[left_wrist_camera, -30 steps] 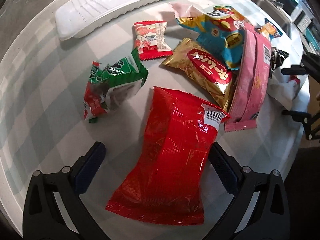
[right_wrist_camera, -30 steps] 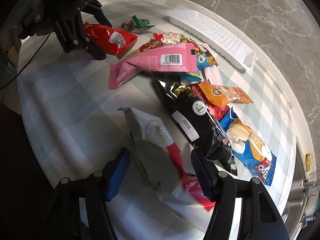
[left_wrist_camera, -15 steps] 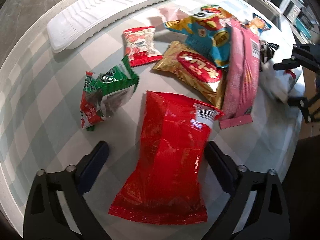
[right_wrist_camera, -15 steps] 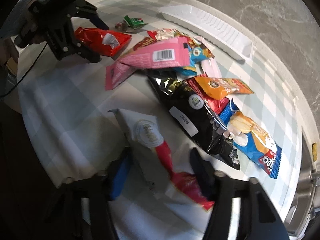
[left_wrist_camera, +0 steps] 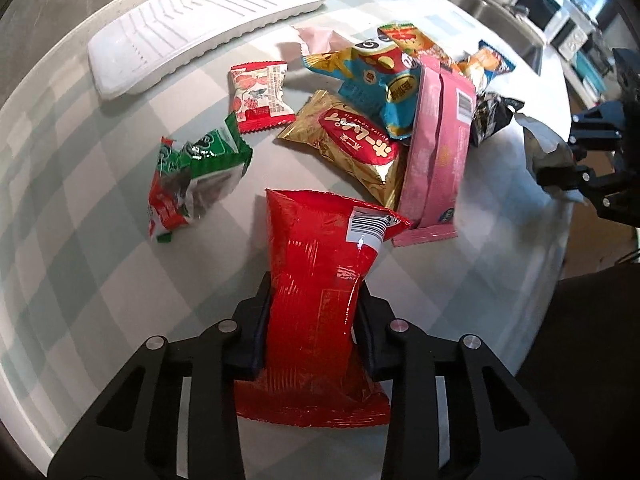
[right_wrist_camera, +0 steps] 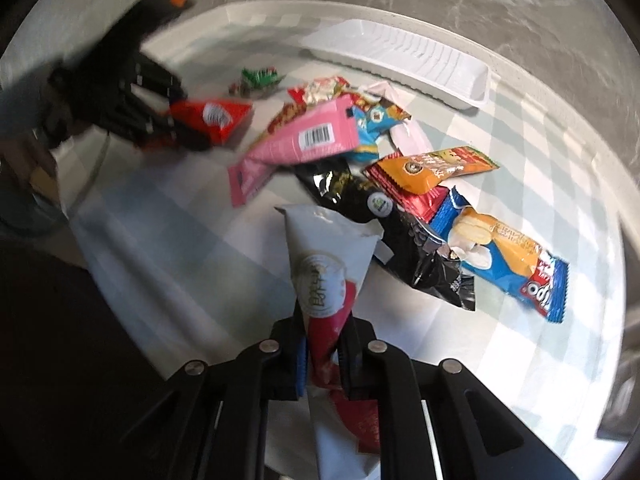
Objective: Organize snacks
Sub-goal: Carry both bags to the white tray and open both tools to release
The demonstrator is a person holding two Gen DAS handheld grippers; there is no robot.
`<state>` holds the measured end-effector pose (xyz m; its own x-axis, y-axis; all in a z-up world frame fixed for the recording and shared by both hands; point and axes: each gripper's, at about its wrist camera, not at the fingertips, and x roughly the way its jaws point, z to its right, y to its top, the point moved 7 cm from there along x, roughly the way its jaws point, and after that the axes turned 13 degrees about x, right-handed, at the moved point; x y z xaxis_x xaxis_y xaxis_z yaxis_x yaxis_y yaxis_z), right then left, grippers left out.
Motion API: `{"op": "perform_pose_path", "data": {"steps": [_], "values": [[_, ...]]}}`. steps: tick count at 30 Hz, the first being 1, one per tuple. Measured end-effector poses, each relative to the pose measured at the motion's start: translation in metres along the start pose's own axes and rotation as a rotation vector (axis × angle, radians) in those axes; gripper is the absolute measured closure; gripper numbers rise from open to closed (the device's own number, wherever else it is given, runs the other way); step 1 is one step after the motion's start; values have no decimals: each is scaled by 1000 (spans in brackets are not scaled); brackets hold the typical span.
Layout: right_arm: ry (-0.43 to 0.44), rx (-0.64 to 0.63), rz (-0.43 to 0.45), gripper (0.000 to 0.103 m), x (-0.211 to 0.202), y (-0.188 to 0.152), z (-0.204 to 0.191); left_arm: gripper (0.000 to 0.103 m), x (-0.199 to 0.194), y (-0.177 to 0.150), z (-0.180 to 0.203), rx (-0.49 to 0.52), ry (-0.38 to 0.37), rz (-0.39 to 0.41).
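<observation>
My left gripper is shut on a large red snack bag and holds it just above the checked table; it also shows in the right wrist view. My right gripper is shut on a white pouch with a red stripe, lifted off the table; it shows at the right edge of the left wrist view. A long white ribbed tray lies empty at the far side, also in the right wrist view.
Loose snacks lie in a pile: a green and red packet, a small red and white packet, a gold bag, a blue bag, a pink box, a black bag, an orange bar, a blue biscuit pack.
Both grippers have closed: the left on the red bag, the right on the white pouch. Both packs are now squeezed and raised off the table.
</observation>
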<state>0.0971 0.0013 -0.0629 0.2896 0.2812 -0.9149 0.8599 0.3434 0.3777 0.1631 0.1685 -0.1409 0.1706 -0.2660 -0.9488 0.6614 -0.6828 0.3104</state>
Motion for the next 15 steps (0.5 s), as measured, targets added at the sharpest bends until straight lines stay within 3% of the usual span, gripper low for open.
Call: {"op": "perform_pose_path", "data": {"steps": [7, 15], "values": [[161, 167, 23, 90, -18, 24, 4, 72, -37, -1, -5, -112, -75, 89], [323, 319, 66, 90, -32, 80, 14, 72, -77, 42, -32, -209, -132, 228]]}}
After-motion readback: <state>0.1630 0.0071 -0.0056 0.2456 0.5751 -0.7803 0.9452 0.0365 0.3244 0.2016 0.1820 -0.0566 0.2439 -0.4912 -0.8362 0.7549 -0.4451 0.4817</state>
